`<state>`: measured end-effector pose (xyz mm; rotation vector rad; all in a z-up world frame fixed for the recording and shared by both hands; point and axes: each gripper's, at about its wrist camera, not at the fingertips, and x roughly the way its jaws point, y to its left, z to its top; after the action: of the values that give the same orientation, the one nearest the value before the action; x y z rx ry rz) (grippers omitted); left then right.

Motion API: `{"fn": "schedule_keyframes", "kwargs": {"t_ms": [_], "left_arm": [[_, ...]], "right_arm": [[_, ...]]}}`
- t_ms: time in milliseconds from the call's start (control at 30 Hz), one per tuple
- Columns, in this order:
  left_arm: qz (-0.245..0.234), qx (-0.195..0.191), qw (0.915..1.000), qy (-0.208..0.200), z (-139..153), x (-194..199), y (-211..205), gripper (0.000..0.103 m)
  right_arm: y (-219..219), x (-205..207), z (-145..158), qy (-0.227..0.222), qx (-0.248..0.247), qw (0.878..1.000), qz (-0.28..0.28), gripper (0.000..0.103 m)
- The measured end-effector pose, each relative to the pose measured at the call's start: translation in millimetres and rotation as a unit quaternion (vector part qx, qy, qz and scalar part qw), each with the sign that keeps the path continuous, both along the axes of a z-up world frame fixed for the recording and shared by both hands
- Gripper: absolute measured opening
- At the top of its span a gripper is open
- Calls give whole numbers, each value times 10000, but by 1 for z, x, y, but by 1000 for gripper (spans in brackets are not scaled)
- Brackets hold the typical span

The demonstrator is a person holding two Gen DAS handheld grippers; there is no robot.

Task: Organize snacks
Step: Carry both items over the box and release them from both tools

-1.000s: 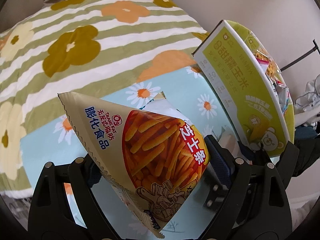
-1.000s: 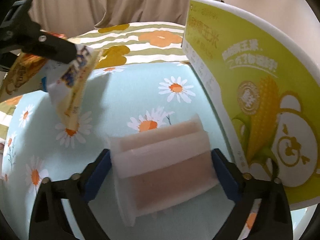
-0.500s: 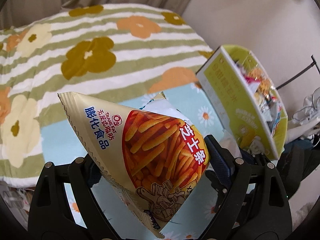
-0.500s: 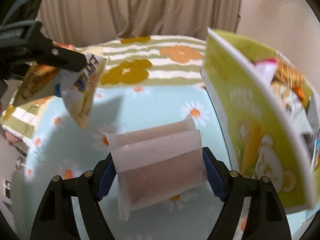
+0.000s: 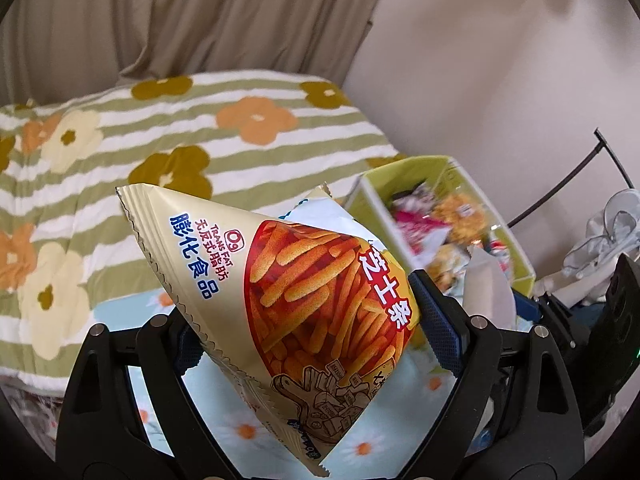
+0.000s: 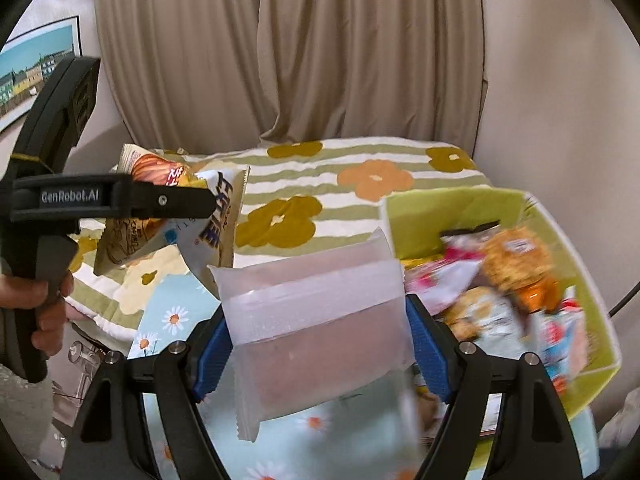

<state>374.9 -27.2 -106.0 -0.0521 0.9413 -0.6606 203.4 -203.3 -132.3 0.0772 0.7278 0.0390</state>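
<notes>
Transport step: both tools loaded, snacks lifted clear of the bed, not yet dropped.

Left tool (image 5: 304,336) clamps the cheese-stick bag (image 5: 280,296), a 2nd white packet behind it. Right tool (image 6: 316,344), jaws just closed in, pinches the frosted pouch (image 6: 316,328). Green box (image 6: 444,216), already holding snacks, sits ahead-right of both. Next, I'd judge: carry over the rim, release 1 at a time.

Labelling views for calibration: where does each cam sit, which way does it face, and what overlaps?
Left wrist: on the left gripper, angled down over the bed; its black fingers clamp a cheese-stick bag.
Right wrist: on the right gripper, facing the curtain; jaws just closed on a translucent pink pack; a hand shows at left.
Shared: green snack box, floral blanket, cheese-stick bag.
</notes>
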Motion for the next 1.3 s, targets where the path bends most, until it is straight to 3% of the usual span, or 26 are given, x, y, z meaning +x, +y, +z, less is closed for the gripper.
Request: {"fn": "schedule_keyframes", "kwargs": {"t_ms": [300,467,733,800,900,1300], "left_arm": [[114,-150,9998,-17,16,-52,-102,88],[209,-107,9997,99,3,-71,-157,88],[364,172,9982,449,-24,-87,-211,89],[374,302,9974,541,-30,-89,-217,91],[419,646,9957,518,-36,-96,-224,103],[700,663,9948,341,-22,-115,-195,103]], "right_arm": [[-110,-19,33,-59,-38,9994,348,76],[-167,-13,32,32,90,9987,498,76],[-213,-2,19,262,414,9965,673,76],[-217,0,15,304,514,9957,712,76],[-222,1,11,352,605,9949,724,76],[-227,10,6,492,731,9934,732,76]]}}
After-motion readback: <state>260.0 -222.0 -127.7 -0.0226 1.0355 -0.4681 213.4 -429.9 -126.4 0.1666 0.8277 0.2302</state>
